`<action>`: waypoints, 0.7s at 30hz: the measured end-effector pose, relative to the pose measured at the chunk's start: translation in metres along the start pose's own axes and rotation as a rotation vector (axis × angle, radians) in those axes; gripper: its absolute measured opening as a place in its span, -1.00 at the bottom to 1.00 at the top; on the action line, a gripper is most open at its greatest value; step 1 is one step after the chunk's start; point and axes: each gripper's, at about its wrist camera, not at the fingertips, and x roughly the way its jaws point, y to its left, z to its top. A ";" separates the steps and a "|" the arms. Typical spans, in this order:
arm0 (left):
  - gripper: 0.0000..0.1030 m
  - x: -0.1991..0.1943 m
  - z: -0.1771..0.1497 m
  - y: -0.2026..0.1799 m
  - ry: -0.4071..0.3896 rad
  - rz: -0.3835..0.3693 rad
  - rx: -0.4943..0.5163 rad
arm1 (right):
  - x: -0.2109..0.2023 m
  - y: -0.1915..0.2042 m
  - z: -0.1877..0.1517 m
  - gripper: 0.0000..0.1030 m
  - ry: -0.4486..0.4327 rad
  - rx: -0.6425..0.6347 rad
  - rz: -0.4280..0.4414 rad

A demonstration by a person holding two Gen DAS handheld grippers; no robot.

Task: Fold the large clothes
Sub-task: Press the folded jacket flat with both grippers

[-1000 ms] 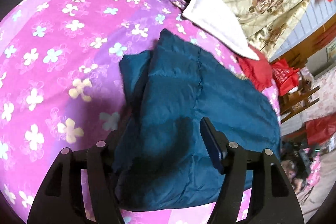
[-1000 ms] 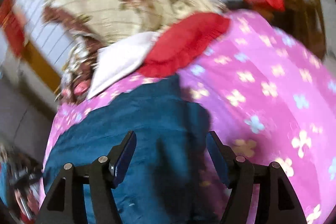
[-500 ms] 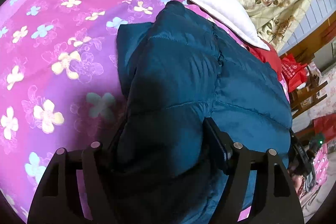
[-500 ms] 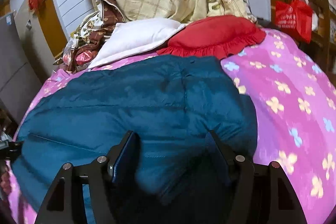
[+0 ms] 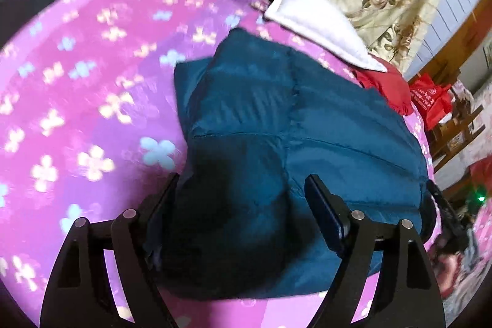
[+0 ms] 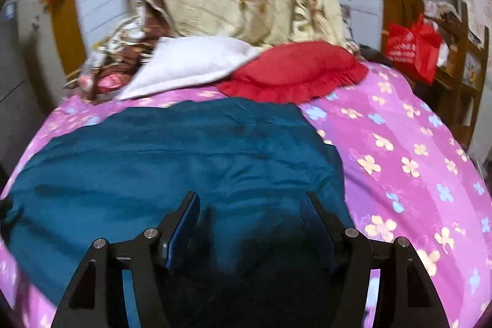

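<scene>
I have both grippers, left (image 5: 241, 195) and right (image 6: 250, 212), spread wide above the blue jacket (image 6: 172, 156), gripping nothing, red pillow (image 6: 295, 71) ahead

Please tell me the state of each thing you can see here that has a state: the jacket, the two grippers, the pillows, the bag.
Teal padded jacket: folded, lying on the pink bedspread.
Left gripper: jaws open, over the jacket's near end.
Right gripper: jaws open, over the jacket.
White pillow: lying flat, partly overlapped by the red one.
Red pillow: lying flat beside the jacket's far edge.
Red bag: hanging, bunched.
</scene>
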 end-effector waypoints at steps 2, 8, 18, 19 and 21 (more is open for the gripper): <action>0.58 0.003 0.001 -0.002 0.013 0.011 0.000 | 0.000 0.012 -0.002 0.29 0.029 -0.021 0.022; 0.60 0.044 -0.004 -0.002 0.043 0.133 0.015 | 0.029 0.025 -0.014 0.38 0.079 -0.006 0.020; 0.66 -0.015 -0.026 -0.019 -0.127 0.207 0.101 | -0.020 0.031 -0.030 0.49 0.043 0.019 0.050; 0.66 -0.028 -0.033 -0.024 -0.161 0.229 0.120 | -0.030 0.032 -0.034 0.49 0.040 0.022 0.060; 0.66 -0.050 -0.045 -0.033 -0.212 0.270 0.147 | -0.049 0.036 -0.045 0.49 0.041 0.033 0.075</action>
